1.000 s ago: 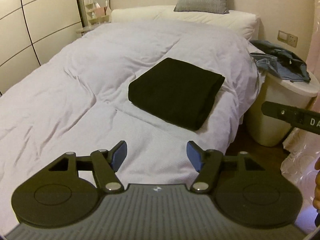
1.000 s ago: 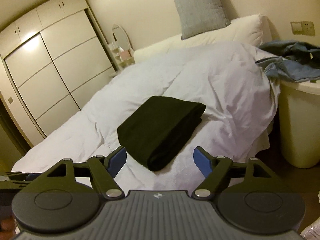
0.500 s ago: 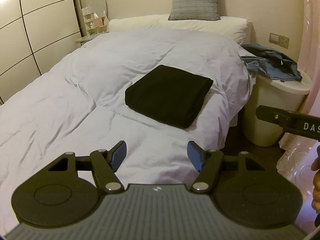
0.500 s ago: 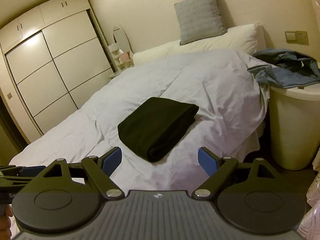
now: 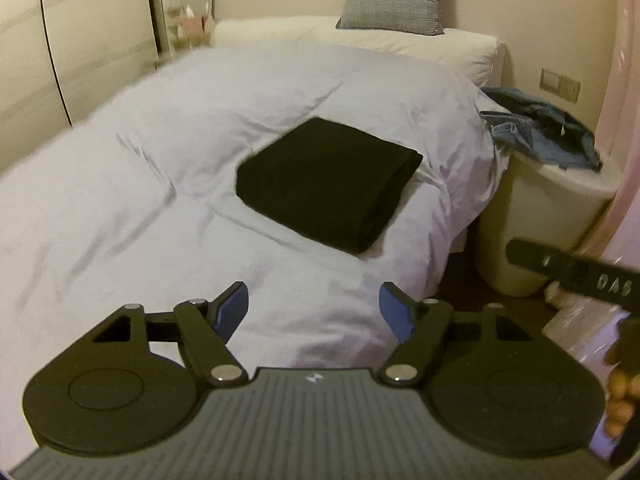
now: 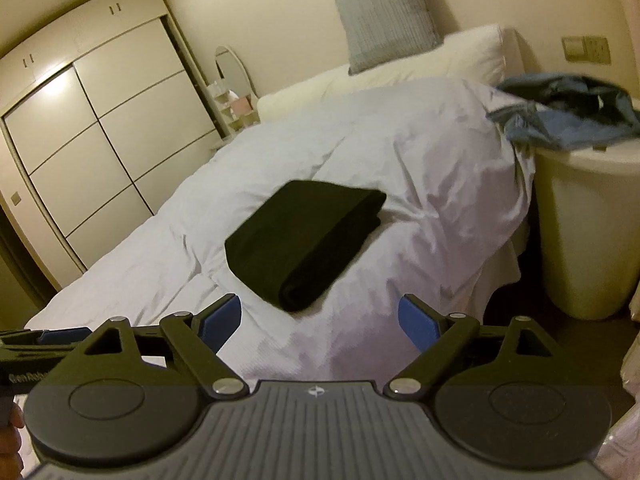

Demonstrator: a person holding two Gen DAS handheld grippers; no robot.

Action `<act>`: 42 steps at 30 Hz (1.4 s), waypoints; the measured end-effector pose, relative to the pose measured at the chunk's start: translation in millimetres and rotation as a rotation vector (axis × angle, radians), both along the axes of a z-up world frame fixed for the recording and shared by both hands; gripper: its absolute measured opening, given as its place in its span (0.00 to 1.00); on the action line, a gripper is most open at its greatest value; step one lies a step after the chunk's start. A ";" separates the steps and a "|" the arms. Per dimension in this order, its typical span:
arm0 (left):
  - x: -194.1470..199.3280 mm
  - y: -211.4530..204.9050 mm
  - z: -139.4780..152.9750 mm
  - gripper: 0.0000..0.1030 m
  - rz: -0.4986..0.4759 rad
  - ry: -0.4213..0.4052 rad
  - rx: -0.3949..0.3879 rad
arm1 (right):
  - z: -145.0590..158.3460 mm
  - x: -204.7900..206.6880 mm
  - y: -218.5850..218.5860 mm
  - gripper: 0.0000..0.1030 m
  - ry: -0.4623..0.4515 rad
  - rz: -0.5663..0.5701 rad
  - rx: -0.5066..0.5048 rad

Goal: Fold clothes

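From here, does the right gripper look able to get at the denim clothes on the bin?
Probably yes. The right gripper is open and empty, and the denim clothes lie uncovered on top of the bin beside the bed, nothing between. It is still well short of them.

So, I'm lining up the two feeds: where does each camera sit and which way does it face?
Left wrist: on the left gripper, jaws opening and empty, facing the bed's folded black garment; the right gripper's finger and a hand show.
Right wrist: on the right gripper, open and empty, facing the same garment; the left gripper shows at left.
Shared: garment, duvet, blue clothes on the bin.
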State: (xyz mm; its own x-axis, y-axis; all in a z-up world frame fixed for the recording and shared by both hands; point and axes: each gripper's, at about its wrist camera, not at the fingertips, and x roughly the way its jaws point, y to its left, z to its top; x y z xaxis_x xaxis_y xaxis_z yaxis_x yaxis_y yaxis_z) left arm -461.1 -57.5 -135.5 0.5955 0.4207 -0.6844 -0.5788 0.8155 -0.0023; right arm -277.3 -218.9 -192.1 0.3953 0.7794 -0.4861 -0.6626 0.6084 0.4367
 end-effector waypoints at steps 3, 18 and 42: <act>8.1 27.8 -17.4 0.67 0.036 -0.013 -0.117 | -20.2 16.0 6.7 0.86 0.062 0.001 -0.008; 60.9 191.5 -93.9 0.69 0.189 -0.205 -0.508 | -101.7 120.3 73.9 0.85 0.454 0.052 0.259; 137.8 310.4 -179.7 0.68 0.218 -0.518 -0.787 | -166.7 206.9 162.4 0.72 0.584 0.052 0.399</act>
State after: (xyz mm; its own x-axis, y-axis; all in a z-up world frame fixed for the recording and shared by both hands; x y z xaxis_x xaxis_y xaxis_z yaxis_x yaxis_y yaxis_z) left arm -323.3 252.9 -315.2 0.8659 0.0906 -0.4920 -0.4906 0.3461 -0.7997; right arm -70.4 -56.5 -358.9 0.1145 0.9530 -0.2807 -0.2761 0.3019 0.9125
